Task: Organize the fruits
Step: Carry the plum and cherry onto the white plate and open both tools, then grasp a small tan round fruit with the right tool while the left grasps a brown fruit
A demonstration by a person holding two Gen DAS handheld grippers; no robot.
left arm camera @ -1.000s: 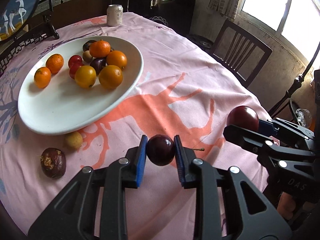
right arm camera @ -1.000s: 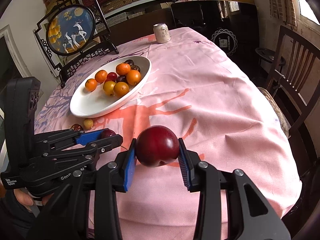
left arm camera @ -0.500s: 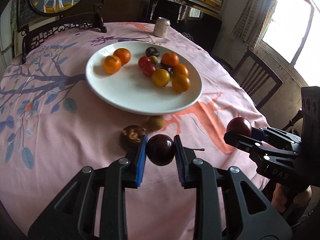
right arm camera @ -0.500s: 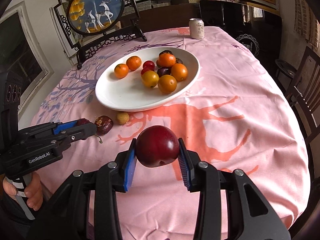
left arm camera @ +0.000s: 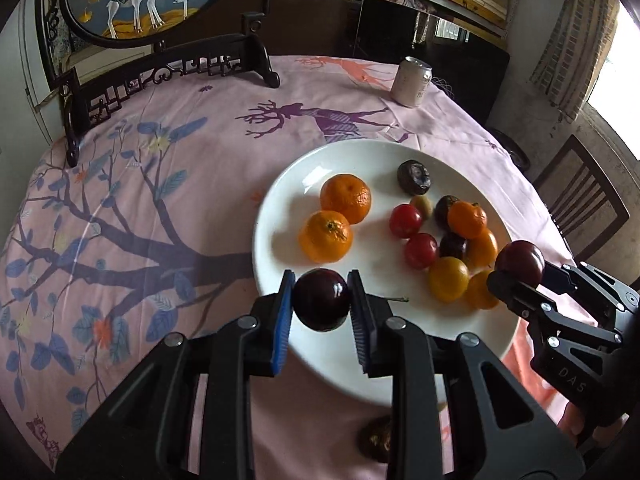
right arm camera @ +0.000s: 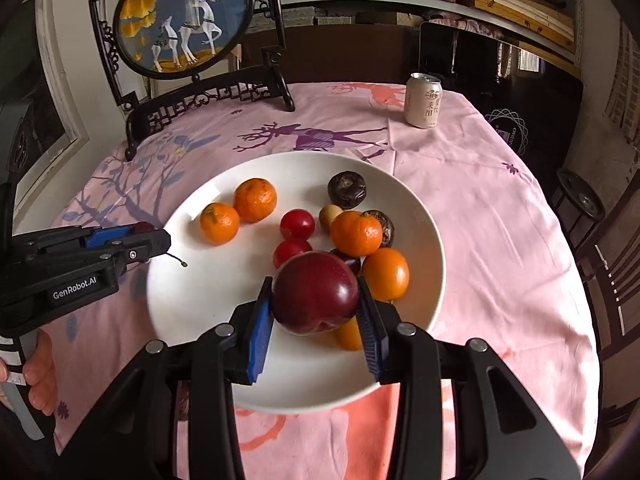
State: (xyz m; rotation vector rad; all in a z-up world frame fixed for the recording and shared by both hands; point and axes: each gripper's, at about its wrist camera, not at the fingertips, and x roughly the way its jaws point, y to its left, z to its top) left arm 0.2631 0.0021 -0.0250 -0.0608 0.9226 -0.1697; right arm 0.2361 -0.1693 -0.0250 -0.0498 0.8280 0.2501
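A white plate (left arm camera: 296,184) (right arm camera: 424,232) on the pink tablecloth holds several oranges, small red fruits and dark fruits. My left gripper (left arm camera: 321,300) is shut on a dark cherry (left arm camera: 322,299) with a thin stem, held above the plate's near-left rim; it also shows in the right wrist view (right arm camera: 152,240). My right gripper (right arm camera: 316,300) is shut on a large dark red plum (right arm camera: 315,292), held above the fruit pile at the plate's near right; it also shows in the left wrist view (left arm camera: 520,264).
A drink can (right arm camera: 423,100) stands at the table's far right. A framed deer screen on a black stand (right arm camera: 184,20) stands at the far left. A dark wrinkled fruit (left arm camera: 374,444) lies on the cloth under my left gripper. A wooden chair (left arm camera: 580,208) stands on the right.
Both grippers have moved forward with their fruit, from over the cloth to over the plate. The plate now fills the middle of both views.
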